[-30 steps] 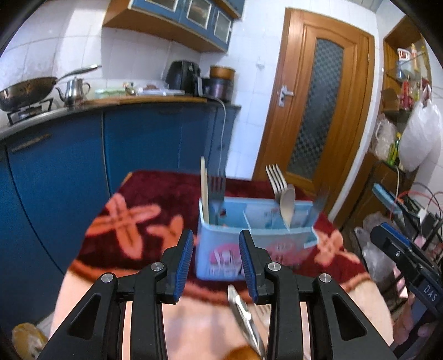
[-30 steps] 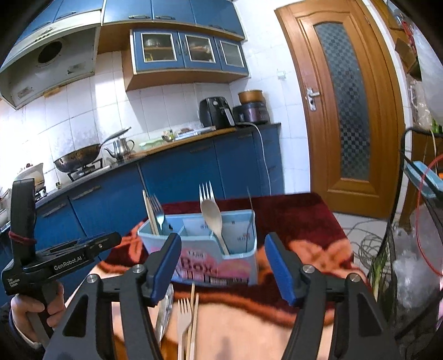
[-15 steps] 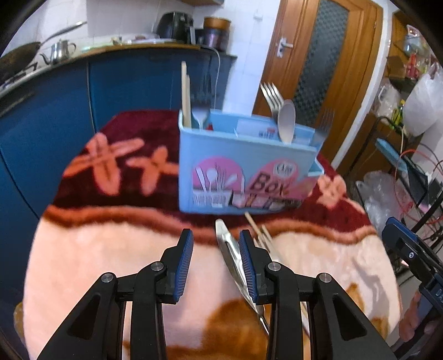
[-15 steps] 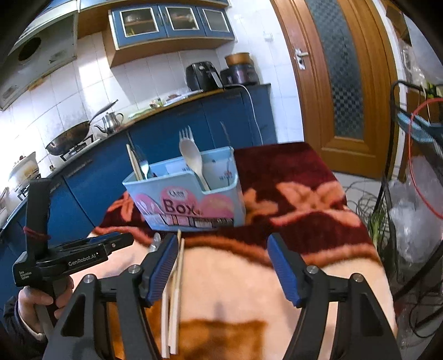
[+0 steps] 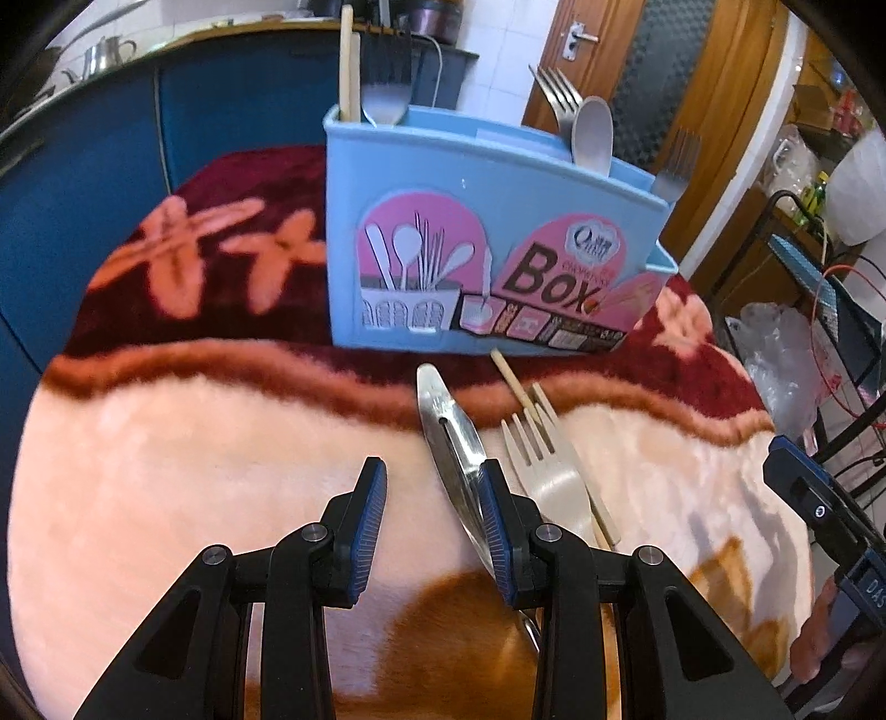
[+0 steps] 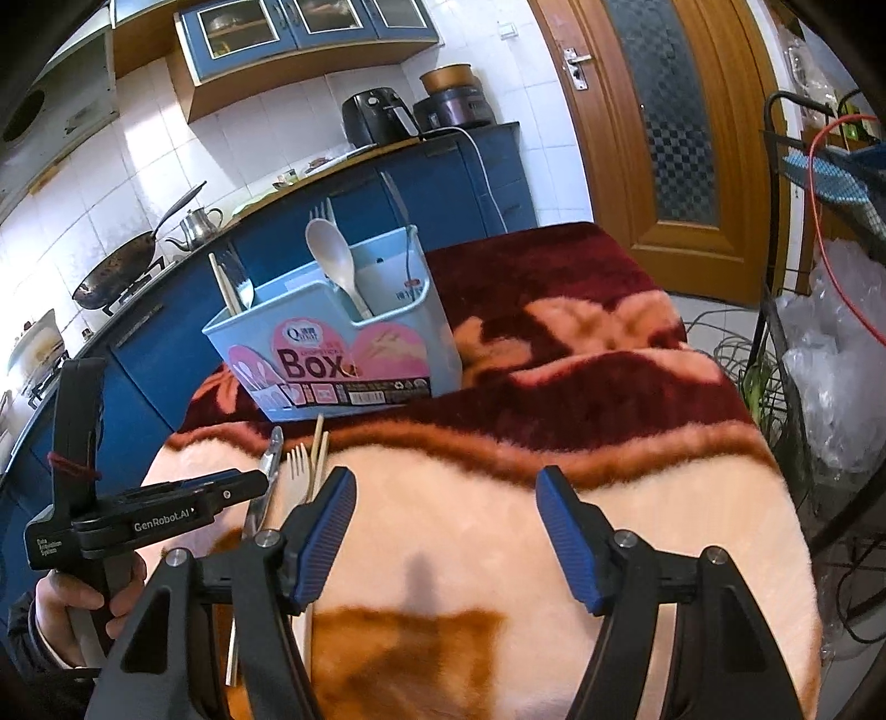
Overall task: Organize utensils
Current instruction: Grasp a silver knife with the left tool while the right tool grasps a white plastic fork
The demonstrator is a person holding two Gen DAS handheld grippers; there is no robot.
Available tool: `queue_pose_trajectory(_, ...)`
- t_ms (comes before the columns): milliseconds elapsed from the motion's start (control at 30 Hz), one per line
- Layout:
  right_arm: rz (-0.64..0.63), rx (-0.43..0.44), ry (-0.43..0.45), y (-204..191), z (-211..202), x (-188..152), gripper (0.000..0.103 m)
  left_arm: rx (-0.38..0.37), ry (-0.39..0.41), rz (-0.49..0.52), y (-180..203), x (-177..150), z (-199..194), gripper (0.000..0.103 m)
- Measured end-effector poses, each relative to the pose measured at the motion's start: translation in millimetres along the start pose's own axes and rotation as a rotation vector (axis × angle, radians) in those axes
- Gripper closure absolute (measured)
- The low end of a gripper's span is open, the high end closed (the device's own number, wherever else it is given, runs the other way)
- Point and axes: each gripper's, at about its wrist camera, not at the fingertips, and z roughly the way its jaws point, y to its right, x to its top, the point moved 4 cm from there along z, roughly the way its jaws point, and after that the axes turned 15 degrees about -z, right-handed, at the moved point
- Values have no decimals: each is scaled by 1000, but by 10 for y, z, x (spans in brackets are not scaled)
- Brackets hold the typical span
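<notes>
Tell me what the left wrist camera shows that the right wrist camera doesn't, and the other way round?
Only the left wrist view shows the left tongs open from behind, low over the blanket, one finger beside the metal peeler.

Only the right wrist view shows the open right tongs head-on, the hand holding the left tool, and the wok and cupboards.

Both show the blue box of utensils, the peeler, the wooden fork, chopsticks and the door.
</notes>
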Motion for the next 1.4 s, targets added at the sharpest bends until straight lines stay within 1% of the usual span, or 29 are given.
queue_pose_trajectory(133, 8, 2, -8, 17, 31, -19, 32, 2, -7, 16, 31, -19, 31, 68)
queue_pose_trajectory(200, 10, 4, -10, 19, 37, -30, 32, -25, -19, 12, 51, -21, 39, 68)
queue_pose_trajectory(267, 10, 7, -13, 11, 43, -35, 32, -69, -38, 2, 63, -29, 42, 69)
queue_pose_trajectory(333, 9, 8, -15, 4, 48, -40, 32, -84, -48, -3, 72, -40, 57, 76)
queue_pose_trajectory(433, 6, 9, -17, -13, 49, -45, 32, -98, -52, -12, 72, -34, 78, 81)
queue_pose_trajectory(500, 1, 9, -20, -31, 51, -45, 32, -120, -57, -27, 58, -24, 84, 95)
queue_pose_trajectory(567, -5, 9, -23, -56, 52, -41, 32, -145, -64, -55, 25, -17, 93, 95)
queue_pose_trajectory(667, -19, 10, -27, -103, 59, -26, 32, -162, -56, -70, -10, -22, 68, 96)
queue_pose_trajectory(733, -36, 10, -31, -161, 63, -12, 32, -176, -39, -78, -35, -14, 22, 97)
queue_pose_trajectory(800, -50, 11, -37, -220, 72, -2, 32, -185, -4, -81, -58, 14, -64, 100)
queue_pose_trajectory(967, -81, 40, -67, -404, 151, 12, 32, -166, 126, -65, -139, 126, -328, 100)
queue_pose_trajectory(1067, -106, 51, -90, -521, 227, 18, 32, -147, 187, -61, -228, 178, -440, 100)
queue_pose_trajectory(1267, -209, 69, -120, -826, 375, 99, 33, -143, 249, -81, -419, 228, -567, 100)
queue_pose_trajectory(1300, -233, 70, -126, -882, 407, 113, 34, -147, 255, -87, -479, 232, -601, 100)
queue_pose_trajectory(1367, -276, 82, -142, -989, 464, 130, 41, -151, 268, -96, -533, 244, -633, 100)
queue_pose_trajectory(1400, -293, 91, -152, -1036, 497, 132, 47, -149, 275, -98, -551, 239, -647, 100)
